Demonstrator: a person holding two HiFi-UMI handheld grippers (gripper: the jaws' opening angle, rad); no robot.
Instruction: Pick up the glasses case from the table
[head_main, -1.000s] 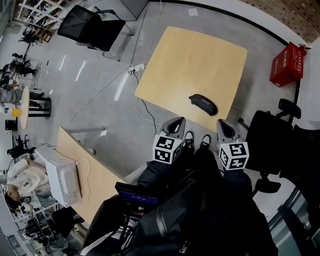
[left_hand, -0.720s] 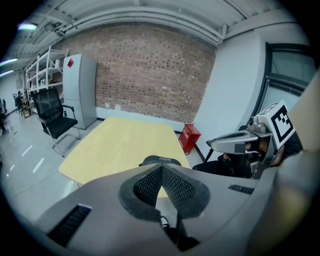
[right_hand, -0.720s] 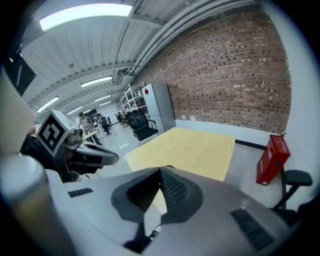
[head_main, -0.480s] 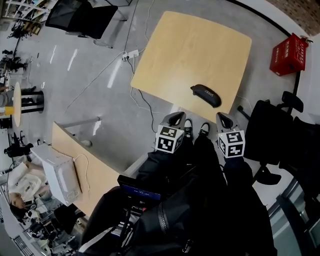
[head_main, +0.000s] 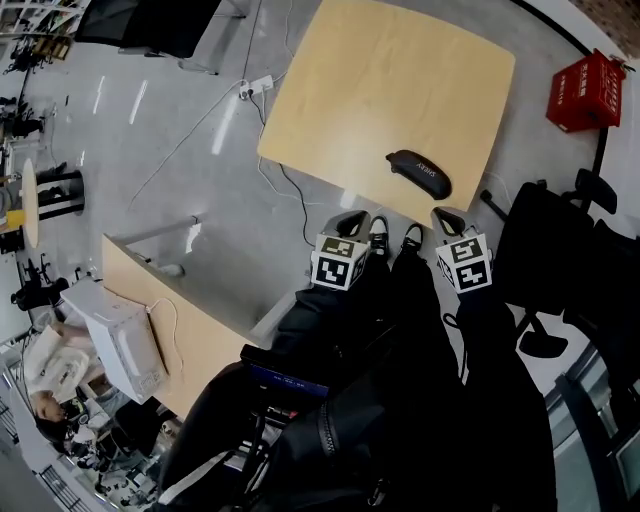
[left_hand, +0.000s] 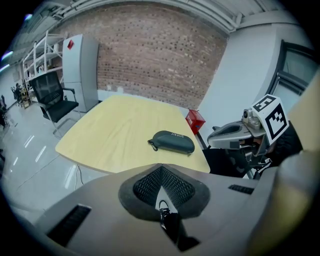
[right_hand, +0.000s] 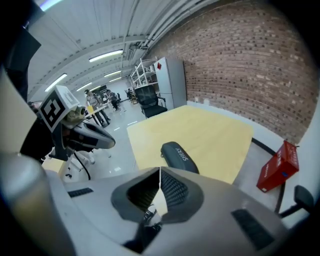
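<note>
The glasses case (head_main: 419, 174) is seen lying on the pale wooden table (head_main: 380, 90), close to the edge nearest the tools. It is found ahead and a little to the right of the left gripper (head_main: 350, 222), and almost straight ahead of the right gripper (head_main: 447, 218), and it is touched by neither of them. The jaws of the left gripper are pressed together with nothing between them, and those of the right gripper are likewise closed tip to tip and empty, both tools being held side by side off the table's edge.
</note>
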